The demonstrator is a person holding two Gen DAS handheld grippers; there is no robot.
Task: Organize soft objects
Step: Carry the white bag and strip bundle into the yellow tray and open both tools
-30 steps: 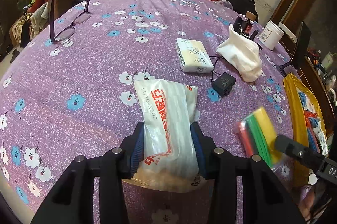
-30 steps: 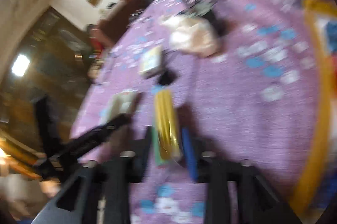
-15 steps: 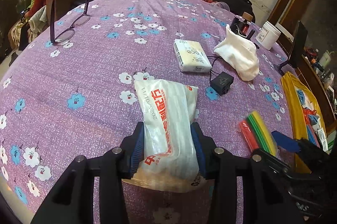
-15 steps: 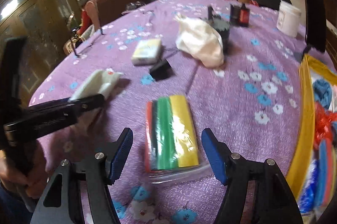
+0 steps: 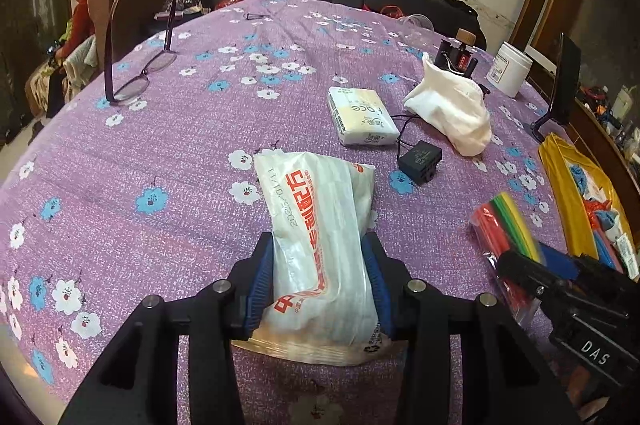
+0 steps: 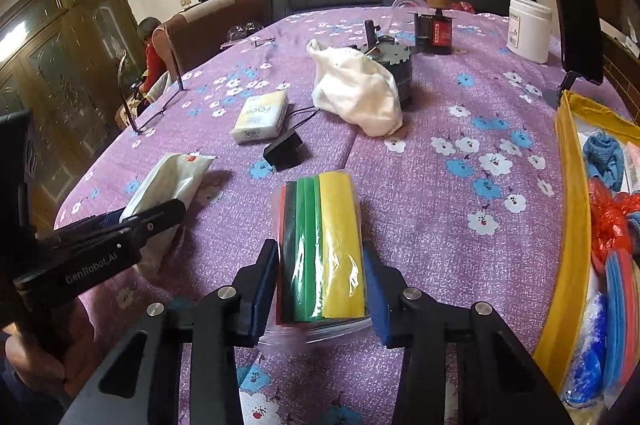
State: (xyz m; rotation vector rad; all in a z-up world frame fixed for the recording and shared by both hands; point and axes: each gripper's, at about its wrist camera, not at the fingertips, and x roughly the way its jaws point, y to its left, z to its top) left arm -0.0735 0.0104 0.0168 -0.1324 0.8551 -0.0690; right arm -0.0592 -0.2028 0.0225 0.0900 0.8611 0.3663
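Observation:
My left gripper (image 5: 320, 245) is shut on a white plastic packet (image 5: 316, 193) with red print, which rests on the purple flowered tablecloth (image 5: 180, 153). To its right lies a clear-bagged pack of red, black, green and yellow sheets (image 6: 320, 209). My right gripper (image 6: 320, 253) straddles that pack's near end; its jaws are closing and the blue pads touch both long sides. The left wrist view shows the pack (image 5: 504, 221) under the right gripper (image 5: 532, 261). A yellow fabric bin (image 6: 568, 185) at the right edge holds blue and red soft items.
Further back lie a tissue pack (image 5: 360, 121), a black adapter with a cord (image 5: 420, 161) and a crumpled white cloth (image 5: 452, 113). Glasses (image 5: 136, 81) stand at the left, with a white jar (image 5: 508, 69) and a black stand (image 5: 564, 81) at the right. A person sits far left (image 5: 80, 9).
The right gripper's jaws have narrowed from wide apart to touching the coloured pack, and its view has levelled out. The left gripper still holds the white packet in the same place.

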